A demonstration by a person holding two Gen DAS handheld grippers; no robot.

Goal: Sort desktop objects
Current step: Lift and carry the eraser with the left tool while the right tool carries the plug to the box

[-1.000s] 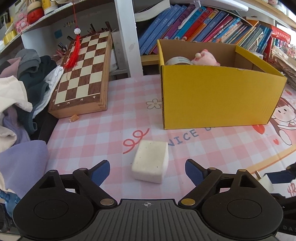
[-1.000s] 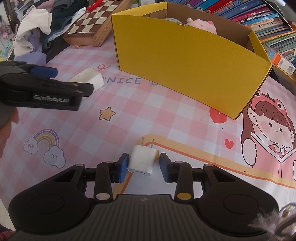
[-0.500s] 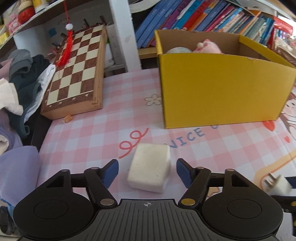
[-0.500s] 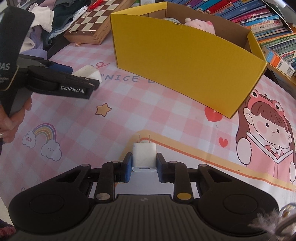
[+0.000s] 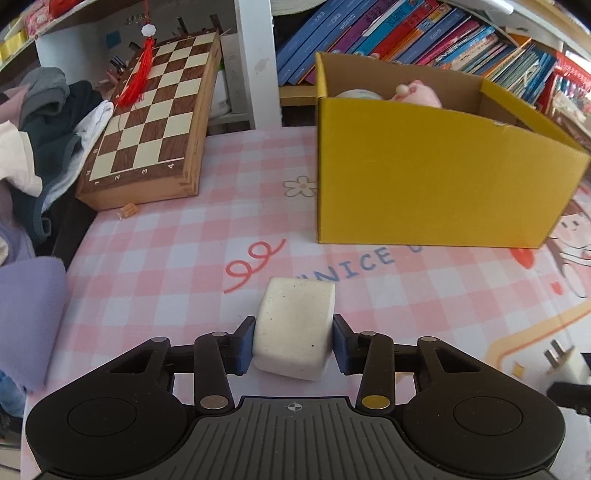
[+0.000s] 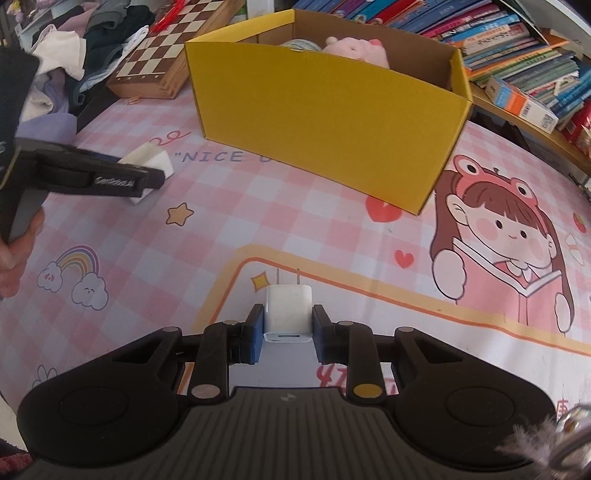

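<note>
Pink checkered desk mat covering the desk; bookshelf sitting at 12 o'clock, clothes pile lying at 9.

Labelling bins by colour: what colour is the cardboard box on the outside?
Bright yellow outside, plain brown cardboard inside: the box shows best in the right wrist view.

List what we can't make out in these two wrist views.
- Yellow box contents, both views: its front wall hides all but the pink plush and a pale round rim.
- White block, right wrist view: mostly behind the left gripper.
- White charger, left wrist view: cut off at the right edge.
</note>
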